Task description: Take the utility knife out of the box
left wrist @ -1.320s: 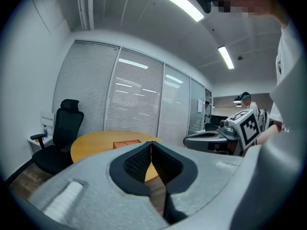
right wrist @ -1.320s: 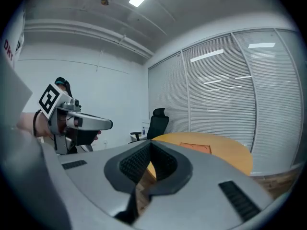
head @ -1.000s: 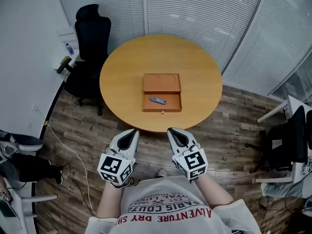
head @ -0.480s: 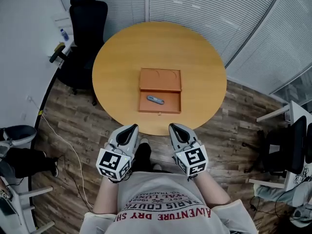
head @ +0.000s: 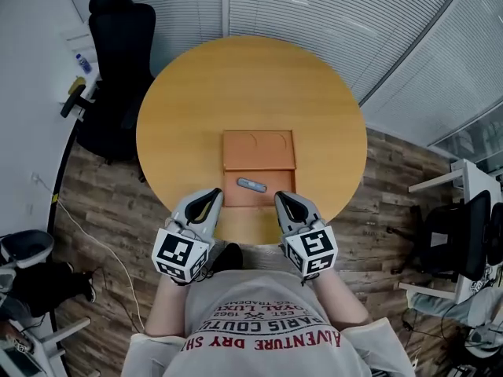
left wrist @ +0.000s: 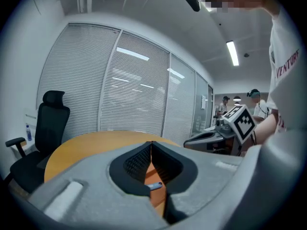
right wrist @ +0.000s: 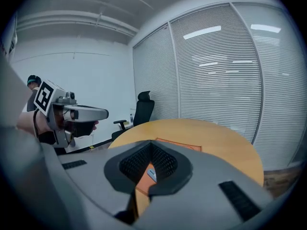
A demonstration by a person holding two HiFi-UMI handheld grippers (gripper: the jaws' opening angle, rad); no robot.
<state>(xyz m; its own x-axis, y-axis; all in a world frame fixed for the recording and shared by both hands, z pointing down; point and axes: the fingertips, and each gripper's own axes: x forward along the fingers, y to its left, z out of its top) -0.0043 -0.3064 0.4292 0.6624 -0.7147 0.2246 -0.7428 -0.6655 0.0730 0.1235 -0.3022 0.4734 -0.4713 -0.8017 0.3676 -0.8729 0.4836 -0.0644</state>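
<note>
An open orange box (head: 258,149) lies on the round wooden table (head: 251,85), its lid folded back on the far side. A small grey-blue utility knife (head: 251,184) rests in the near tray of the box. My left gripper (head: 214,195) is shut and empty, its tips over the table's near edge just left of the box. My right gripper (head: 280,199) is also shut and empty, at the box's near right corner. In the left gripper view the knife (left wrist: 154,186) shows below the closed jaws. The right gripper view shows the knife (right wrist: 151,174) the same way.
A black office chair (head: 118,61) stands at the table's far left. White desks and a dark chair (head: 464,234) stand on the wood floor at right. A cable (head: 86,226) runs over the floor at left. Blinded glass walls close off the back.
Both grippers have moved forward from over the floor to the table's near edge, close to the box. Both jaws have stayed shut.
</note>
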